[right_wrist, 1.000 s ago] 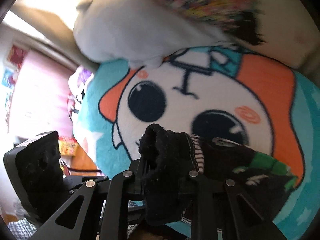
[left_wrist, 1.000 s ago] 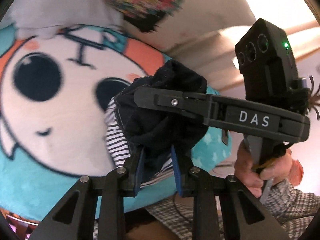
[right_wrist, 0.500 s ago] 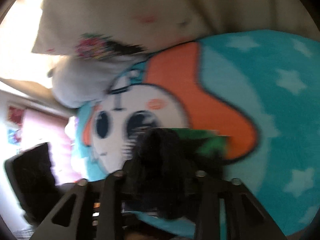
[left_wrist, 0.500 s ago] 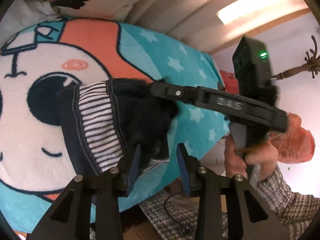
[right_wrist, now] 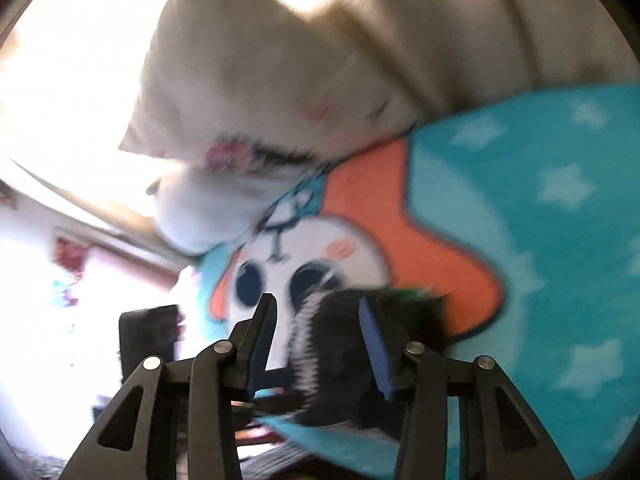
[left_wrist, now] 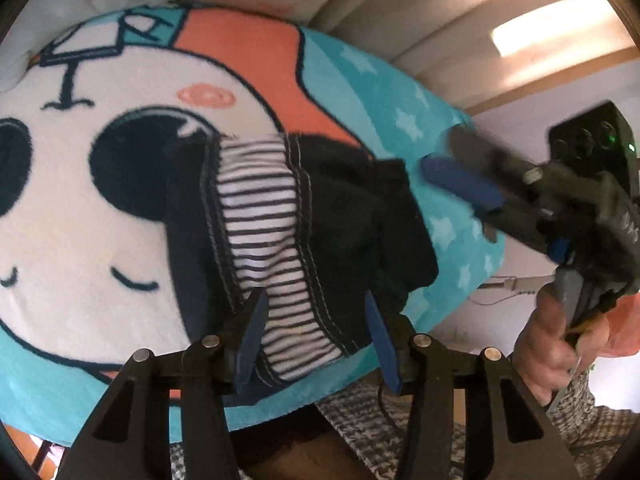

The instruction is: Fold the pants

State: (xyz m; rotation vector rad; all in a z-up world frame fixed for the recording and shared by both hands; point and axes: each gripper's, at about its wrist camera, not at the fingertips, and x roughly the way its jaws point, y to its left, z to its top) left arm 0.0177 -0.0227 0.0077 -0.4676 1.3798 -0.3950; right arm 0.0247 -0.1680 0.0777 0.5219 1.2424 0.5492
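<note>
- The pants (left_wrist: 320,220), dark with a black-and-white striped lining showing, lie in a compact folded bundle on the cartoon-face blanket (left_wrist: 120,92). They sit at the lower centre of the left wrist view, over the face's right eye and cheek, with the orange and teal starred areas above and to the right of them.
- The left tool (left_wrist: 314,336) stands at the bottom centre of its view, and its jaws are opening. The near edge of the bundle, at the striped part, lies between the blue pads, and the pads look clear of the cloth, so nothing is gripped.
- The right tool (left_wrist: 460,184) comes in from the right edge of the left wrist view, held by a hand (left_wrist: 548,344). Its blue-padded tip sits just beside the right end of the bundle, over the teal blanket, apart from the cloth. Its jaws stand at a middling gap and hold nothing.
- In the blurred right wrist view, the same tool (right_wrist: 316,340) frames the dark bundle (right_wrist: 344,344) low in the centre, with a pale pillow (right_wrist: 260,80) filling the upper half.
- The bundle's long axis runs left to right across the left wrist view. The left tool is the nearer one and straddles the bottom edge, while the right tool is off the right end.
- I judge the fold to be set down and both tools to be letting go. Any tidying would start from the near edge.
</note>
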